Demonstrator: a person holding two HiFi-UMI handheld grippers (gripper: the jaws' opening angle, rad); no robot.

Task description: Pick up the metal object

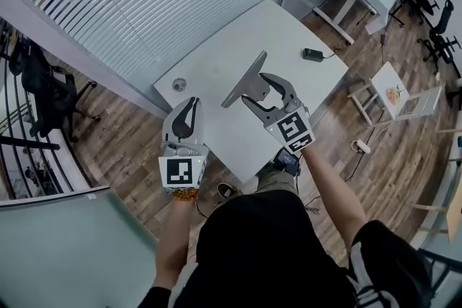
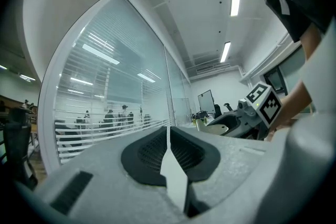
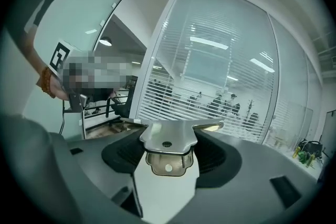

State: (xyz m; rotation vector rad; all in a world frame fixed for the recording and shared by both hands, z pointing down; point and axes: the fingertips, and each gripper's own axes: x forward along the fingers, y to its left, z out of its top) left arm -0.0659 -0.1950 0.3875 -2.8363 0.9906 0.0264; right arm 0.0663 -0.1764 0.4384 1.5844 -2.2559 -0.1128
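Jaws on right gripper [image 1: 255,88] are pinching the metal piece [image 1: 244,77] by its bracket, holding it off the table [image 1: 289,29], while left gripper [image 1: 192,103] is idling, jaws pressed together.

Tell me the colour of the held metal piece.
Metal piece: shiny silver-grey; best in the right gripper view.

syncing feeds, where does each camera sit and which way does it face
Head view: on the person's head, facing steeply down at the white table; arms, left gripper, right gripper show.
Left gripper view: on that gripper, along its shut jaws toward a glass partition; an arm shows.
Right gripper view: on that gripper, along jaws clamping the metal object, toward blinds.
Shared: the right gripper's marker cube, in head and left gripper views.
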